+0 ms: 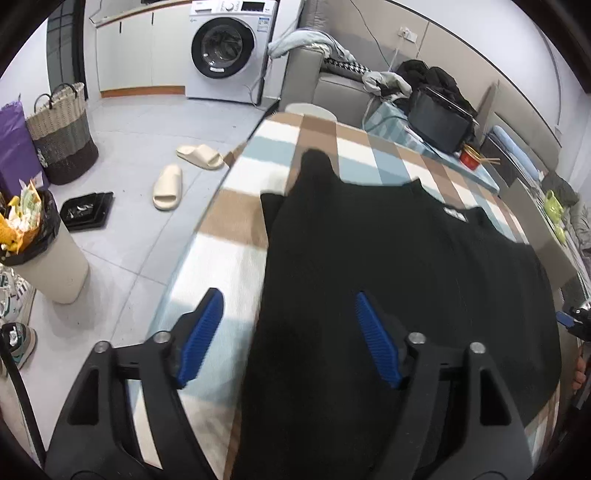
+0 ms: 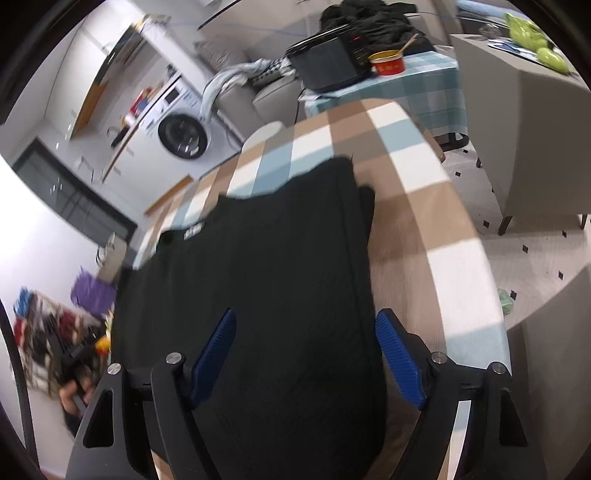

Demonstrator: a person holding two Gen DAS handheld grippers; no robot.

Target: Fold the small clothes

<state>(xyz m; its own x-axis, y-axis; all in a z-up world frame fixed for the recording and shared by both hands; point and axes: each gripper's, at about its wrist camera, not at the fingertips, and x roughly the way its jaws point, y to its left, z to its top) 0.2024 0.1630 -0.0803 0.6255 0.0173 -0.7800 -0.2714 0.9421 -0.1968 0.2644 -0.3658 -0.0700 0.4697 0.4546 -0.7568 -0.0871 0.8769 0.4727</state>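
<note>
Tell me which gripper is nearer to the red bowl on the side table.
Right, as far as I can judge. The right gripper hangs over the black garment's side toward the red bowl; the left gripper hangs over its opposite side.

No legible text in either view.

- Black garment (image 1: 388,266): small white label (image 1: 455,213) at the neckline, with dark marks on it, too blurred to read. The same label (image 2: 194,230) in the right wrist view is also unreadable.
- Washing machine (image 1: 231,51): sticker (image 1: 263,23) on the front panel, print too small. A strip on the door glass is not readable, and the brand mark at the top left can't be made out.
- Red cup (image 2: 388,62): pale marks on its side, illegible.
- Black box (image 2: 328,62): one red indicator light, no digits.
</note>
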